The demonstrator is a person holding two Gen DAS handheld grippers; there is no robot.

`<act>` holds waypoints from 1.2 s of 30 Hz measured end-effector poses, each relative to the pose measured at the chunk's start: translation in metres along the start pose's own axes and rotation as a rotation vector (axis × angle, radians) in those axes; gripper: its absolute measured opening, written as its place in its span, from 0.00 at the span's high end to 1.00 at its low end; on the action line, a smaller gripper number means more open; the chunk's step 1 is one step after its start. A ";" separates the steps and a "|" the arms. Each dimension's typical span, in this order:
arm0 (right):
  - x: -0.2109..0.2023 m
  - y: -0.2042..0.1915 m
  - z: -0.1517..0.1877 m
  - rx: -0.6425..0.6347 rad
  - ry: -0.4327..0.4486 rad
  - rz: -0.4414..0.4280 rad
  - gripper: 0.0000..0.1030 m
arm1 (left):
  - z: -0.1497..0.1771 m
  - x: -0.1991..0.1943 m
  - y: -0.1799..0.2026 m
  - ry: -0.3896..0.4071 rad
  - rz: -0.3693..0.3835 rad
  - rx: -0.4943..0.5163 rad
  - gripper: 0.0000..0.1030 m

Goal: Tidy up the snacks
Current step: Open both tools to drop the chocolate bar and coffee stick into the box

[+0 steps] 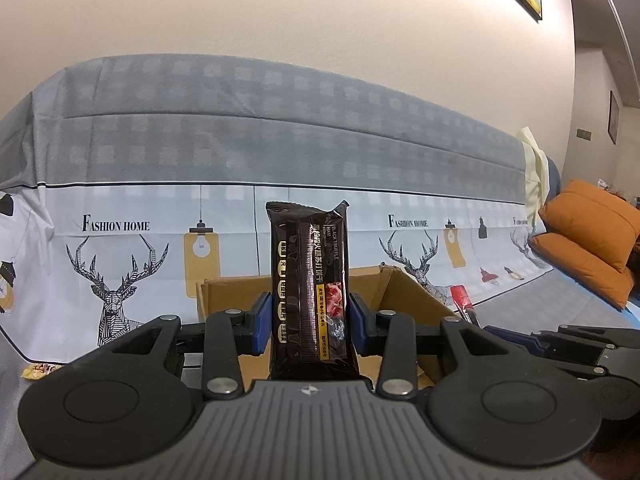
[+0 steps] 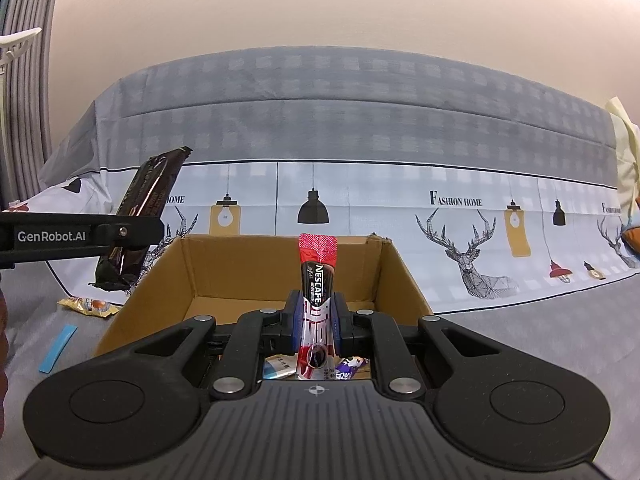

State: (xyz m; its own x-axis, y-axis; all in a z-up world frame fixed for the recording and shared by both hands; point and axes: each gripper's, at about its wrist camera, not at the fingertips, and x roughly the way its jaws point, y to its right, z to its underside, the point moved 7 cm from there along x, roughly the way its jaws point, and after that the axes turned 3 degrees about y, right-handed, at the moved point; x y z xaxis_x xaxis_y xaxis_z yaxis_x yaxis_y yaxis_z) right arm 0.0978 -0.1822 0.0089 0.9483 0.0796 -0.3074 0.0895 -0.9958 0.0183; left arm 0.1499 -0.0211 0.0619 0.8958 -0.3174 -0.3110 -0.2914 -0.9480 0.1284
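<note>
A dark cracker pack [image 1: 308,288] stands upright, pinched at its lower half. A red coffee stick [image 2: 317,304] stands upright over an open cardboard box [image 2: 208,268], which holds what look like a few small wrappers [image 2: 348,370]. A yellow snack packet [image 2: 90,306] lies left of the box.

I see a grey couch seat [image 2: 540,344] carrying everything here. An open cardboard box [image 2: 404,276] sits directly on it, near the printed cover [image 2: 380,200] draped over the backrest. Left of the box, I see a small yellow snack packet [image 2: 89,306] lying flat on the seat, and nearer me a blue strip [image 2: 58,348]. Orange cushions [image 1: 588,236] rest at the far right end.
</note>
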 end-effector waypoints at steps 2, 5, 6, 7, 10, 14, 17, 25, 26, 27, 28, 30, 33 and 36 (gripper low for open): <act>0.000 0.000 0.000 -0.003 0.000 -0.002 0.84 | 0.000 0.000 0.001 0.001 0.002 0.003 0.58; 0.000 -0.001 0.000 -0.009 0.001 -0.004 0.84 | 0.000 0.000 0.001 0.002 0.005 0.005 0.58; 0.000 -0.001 0.000 -0.011 0.000 -0.004 0.84 | 0.000 0.000 0.000 0.002 0.006 0.006 0.58; 0.000 -0.001 0.000 -0.013 0.000 -0.006 0.84 | 0.000 0.000 0.000 0.002 0.007 0.007 0.58; 0.000 -0.001 0.001 -0.019 0.001 -0.009 0.84 | 0.000 0.001 0.001 0.002 0.009 0.009 0.58; 0.000 -0.002 0.001 -0.027 0.002 -0.010 0.84 | -0.001 0.001 0.002 0.002 0.014 0.010 0.58; 0.000 -0.003 0.001 -0.031 0.001 -0.010 0.84 | -0.001 0.002 0.004 0.001 0.018 0.012 0.58; -0.001 -0.004 0.002 -0.045 0.000 -0.008 0.84 | 0.000 0.004 0.008 0.001 0.028 0.020 0.58; 0.000 -0.004 0.002 -0.046 0.000 -0.009 0.84 | 0.000 0.004 0.008 0.001 0.029 0.021 0.58; 0.000 -0.005 0.002 -0.049 -0.001 -0.008 0.84 | 0.000 0.004 0.008 0.001 0.030 0.024 0.58; 0.000 -0.005 0.002 -0.051 0.000 -0.008 0.84 | 0.000 0.005 0.008 0.002 0.031 0.025 0.58; 0.000 -0.006 0.002 -0.055 0.001 -0.006 0.84 | -0.001 0.006 0.008 0.001 0.035 0.024 0.58; 0.000 -0.008 0.003 -0.058 -0.002 -0.005 0.82 | 0.001 0.008 0.010 -0.017 0.059 0.015 0.54; 0.004 -0.009 0.007 -0.070 -0.025 0.022 0.57 | 0.002 0.009 0.011 -0.023 0.056 0.018 0.32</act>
State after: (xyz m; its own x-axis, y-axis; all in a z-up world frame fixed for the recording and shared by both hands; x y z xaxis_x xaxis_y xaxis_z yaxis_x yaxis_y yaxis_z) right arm 0.0985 -0.1736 0.0014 0.9424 0.0558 -0.3299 0.0907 -0.9917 0.0914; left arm 0.1539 -0.0343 0.0583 0.8698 -0.3707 -0.3255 -0.3472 -0.9288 0.1299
